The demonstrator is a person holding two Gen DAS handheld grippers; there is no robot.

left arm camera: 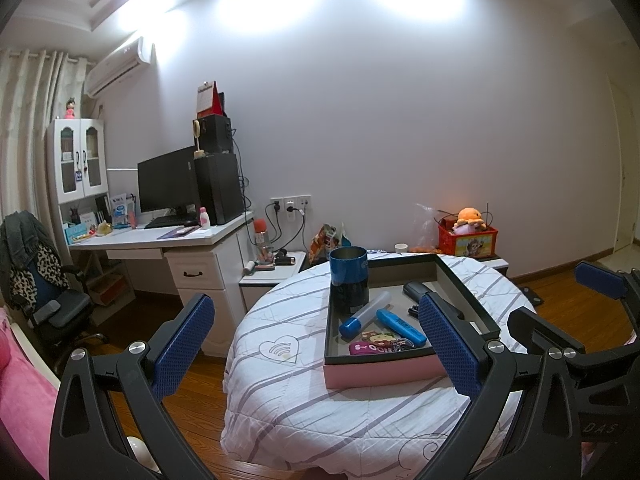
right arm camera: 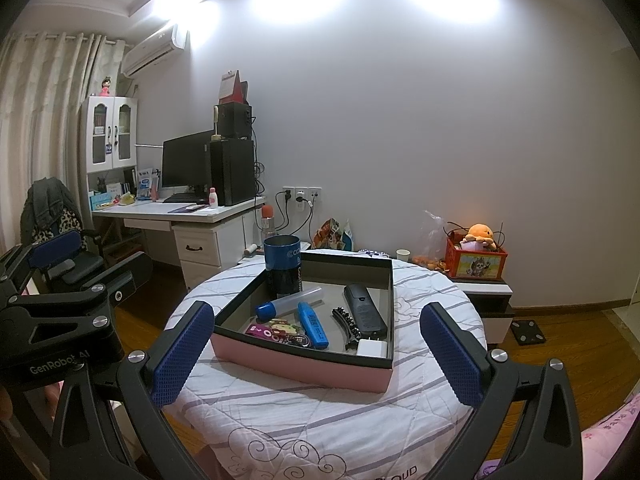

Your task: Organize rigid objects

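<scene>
A pink box with a black rim (left arm camera: 380,372) (right arm camera: 304,366) sits on a round table with a striped white quilt (left arm camera: 288,400) (right arm camera: 280,408). Inside stand a blue and black can (left arm camera: 349,278) (right arm camera: 283,266) and lie a clear tube with a blue cap (left arm camera: 364,314) (right arm camera: 288,302), a blue highlighter (left arm camera: 400,326) (right arm camera: 313,325), a black remote (right arm camera: 365,309), a black hair clip (right arm camera: 347,326), a white charger (right arm camera: 372,348) and a cartoon keychain (left arm camera: 380,342) (right arm camera: 278,330). My left gripper (left arm camera: 320,344) and right gripper (right arm camera: 320,356) hover open before the box, holding nothing.
A white desk (left arm camera: 160,240) with a monitor and black tower stands at the left, an office chair (left arm camera: 48,292) beside it. A low white cabinet (right arm camera: 484,292) behind the table carries a red box with an orange plush (right arm camera: 478,254). Wooden floor surrounds the table.
</scene>
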